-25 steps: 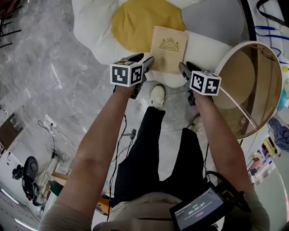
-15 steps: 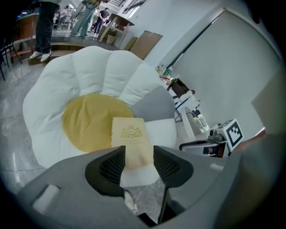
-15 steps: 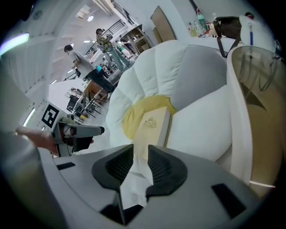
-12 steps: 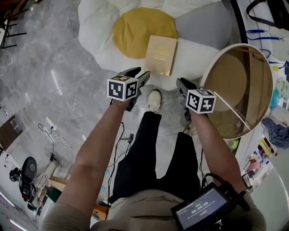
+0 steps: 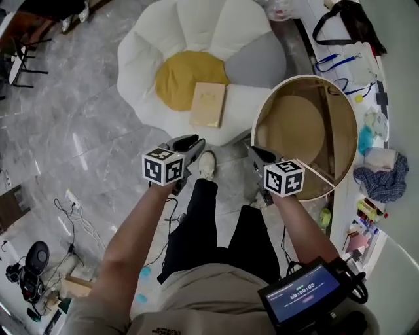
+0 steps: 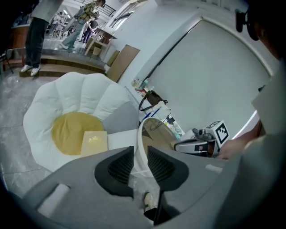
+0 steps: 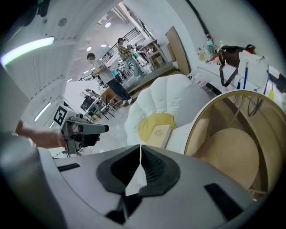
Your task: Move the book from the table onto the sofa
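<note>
The tan book (image 5: 207, 105) lies flat on the white flower-shaped sofa (image 5: 157, 52), partly over its yellow centre cushion (image 5: 180, 78). It also shows in the left gripper view as the book (image 6: 94, 142) and in the right gripper view as the book (image 7: 159, 135). Both grippers hang well short of the sofa, above the floor. My left gripper (image 5: 190, 142) (image 6: 140, 148) has its jaws closing, with a gap left and nothing between them. On my right gripper (image 5: 255, 152) (image 7: 140, 146) the jaws are closing too; their tips meet on nothing.
A round glass-topped table (image 5: 254, 131) stands right of the sofa, close to my right gripper. Beyond it, a white counter (image 5: 386, 98) carries clutter, a blue cloth (image 5: 380, 180) and a black bag (image 5: 344, 16). Cables (image 5: 75, 190) lie on the grey floor at left. People (image 7: 105, 78) stand far off.
Both grippers have drawn back from the book and risen, and the sofa now looks farther away. The book stays on the sofa. The right jaws have closed; the left have narrowed.
</note>
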The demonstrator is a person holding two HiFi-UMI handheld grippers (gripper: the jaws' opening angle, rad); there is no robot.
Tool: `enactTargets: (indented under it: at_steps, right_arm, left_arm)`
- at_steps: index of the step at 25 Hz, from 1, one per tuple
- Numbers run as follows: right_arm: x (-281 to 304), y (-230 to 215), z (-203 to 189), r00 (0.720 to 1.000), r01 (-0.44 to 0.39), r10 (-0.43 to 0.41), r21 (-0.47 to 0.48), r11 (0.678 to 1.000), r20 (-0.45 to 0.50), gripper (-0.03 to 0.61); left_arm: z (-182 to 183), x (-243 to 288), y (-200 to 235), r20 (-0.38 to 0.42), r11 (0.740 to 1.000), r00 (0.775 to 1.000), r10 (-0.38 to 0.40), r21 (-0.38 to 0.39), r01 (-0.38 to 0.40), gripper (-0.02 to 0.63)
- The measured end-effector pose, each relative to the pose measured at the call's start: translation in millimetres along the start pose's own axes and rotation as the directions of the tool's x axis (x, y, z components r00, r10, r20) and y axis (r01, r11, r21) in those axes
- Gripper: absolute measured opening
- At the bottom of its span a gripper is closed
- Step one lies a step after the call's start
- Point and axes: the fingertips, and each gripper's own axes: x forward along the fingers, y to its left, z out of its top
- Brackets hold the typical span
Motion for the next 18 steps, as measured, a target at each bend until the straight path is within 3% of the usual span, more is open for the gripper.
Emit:
enactTargets:
  at_steps: [5,11,18]
  right_arm:
    - [-92,22,-2,0.999,-0.027,0.028,-0.025,0.999,0.039,0.014]
    - [-206,43,0,0.995,-0.033,0.042,-0.109,0.994,0.086,0.012]
    - [-318,66,-1,0.988,0.012,0.020,-0.202,0.979,0.154,0.013]
  left_arm:
    - [19,-33,-99,0.060,0.997,0.997,-0.046,0.059,0.042,0.008]
    - [25,-55,-227,0.028,0.974,0.989,-0.145,0.177,0.137,0.008]
    - [23,-87,-367,-0.035,0.905,0.967,-0.253,0.345,0.250,0.008]
